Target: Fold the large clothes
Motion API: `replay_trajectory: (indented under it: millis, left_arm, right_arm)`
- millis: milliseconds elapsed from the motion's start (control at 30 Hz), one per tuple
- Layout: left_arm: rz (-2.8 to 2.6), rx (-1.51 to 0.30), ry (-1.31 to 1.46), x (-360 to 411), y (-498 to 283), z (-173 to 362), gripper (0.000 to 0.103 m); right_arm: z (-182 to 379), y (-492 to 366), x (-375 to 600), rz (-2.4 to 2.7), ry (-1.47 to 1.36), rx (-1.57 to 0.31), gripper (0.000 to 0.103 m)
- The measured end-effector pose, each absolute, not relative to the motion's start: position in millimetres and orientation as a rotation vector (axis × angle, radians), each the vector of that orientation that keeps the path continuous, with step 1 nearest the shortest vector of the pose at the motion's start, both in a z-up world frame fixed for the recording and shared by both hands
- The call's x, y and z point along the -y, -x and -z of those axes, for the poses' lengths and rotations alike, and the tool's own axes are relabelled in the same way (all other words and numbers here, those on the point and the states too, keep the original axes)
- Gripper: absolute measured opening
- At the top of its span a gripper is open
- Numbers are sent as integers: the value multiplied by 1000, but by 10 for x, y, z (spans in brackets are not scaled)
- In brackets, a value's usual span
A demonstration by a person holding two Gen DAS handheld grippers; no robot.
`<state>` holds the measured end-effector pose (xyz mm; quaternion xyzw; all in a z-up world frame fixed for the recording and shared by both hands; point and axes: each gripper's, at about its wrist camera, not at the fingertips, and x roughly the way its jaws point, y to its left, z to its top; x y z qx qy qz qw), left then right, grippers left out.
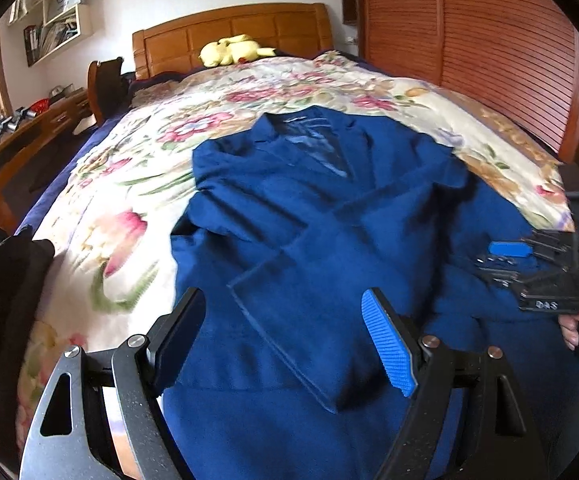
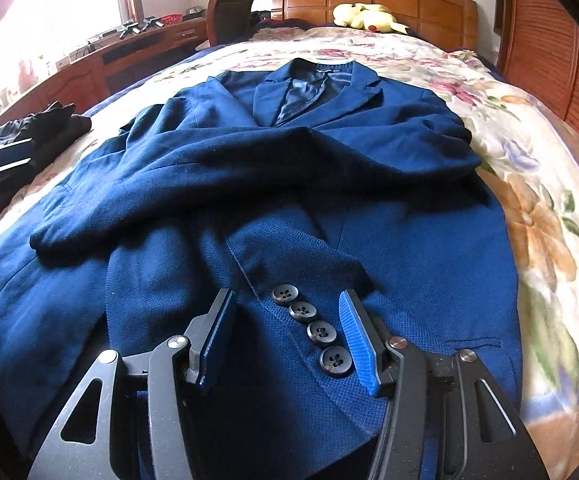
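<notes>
blue blazer spread front-up on the floral bed, both grippers open above it.

the blue blazer (image 2: 289,184) lies flat on the floral quilt (image 2: 537,184), collar toward the wooden headboard (image 2: 373,0) at 12 o'clock, both sleeves folded across the chest. the right gripper (image 2: 285,336) hangs over the sleeve cuff at 6 o'clock, fingers spread wide, holding nothing; four dark cuff buttons (image 2: 313,330) show between them. the left gripper (image 1: 285,340) is also spread wide and empty, over the lower front of the jacket. from the left wrist view the right gripper sits at 3 o'clock. a yellow plush toy (image 2: 365,16) rests by the headboard, dark clothes (image 2: 17,136) lie at 9 o'clock, and a wooden desk (image 2: 129,52) stands at 10 o'clock.
</notes>
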<state>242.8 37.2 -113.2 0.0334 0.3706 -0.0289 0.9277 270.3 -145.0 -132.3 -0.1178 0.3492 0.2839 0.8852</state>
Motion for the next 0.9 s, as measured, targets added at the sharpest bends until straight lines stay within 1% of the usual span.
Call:
replay_trajectory:
  millis: [300,433,500,700,900]
  left_arm:
    - [88,-860,-27,-585,-2847,1318,81]
    - [103,-899,-14,-607,-2984,1418,71]
    - [96,-914,-22,-615,-3045,1472,69]
    - [86,-982,-24,-613,-3164,1644,69]
    - [98,-1005,-40,-556,-3166,1689,69]
  right_arm:
    - [1317,-2695,1437,-591,255,-727,56]
    - [1316,-2700,1438,-594,254,-729,56]
    - [1316,-2704,1440,-595,253,-730,56]
    - [1318,-2703,1434,-595,255,-730,56]
    - [1318,-2702,1433,-595,257,-730,56]
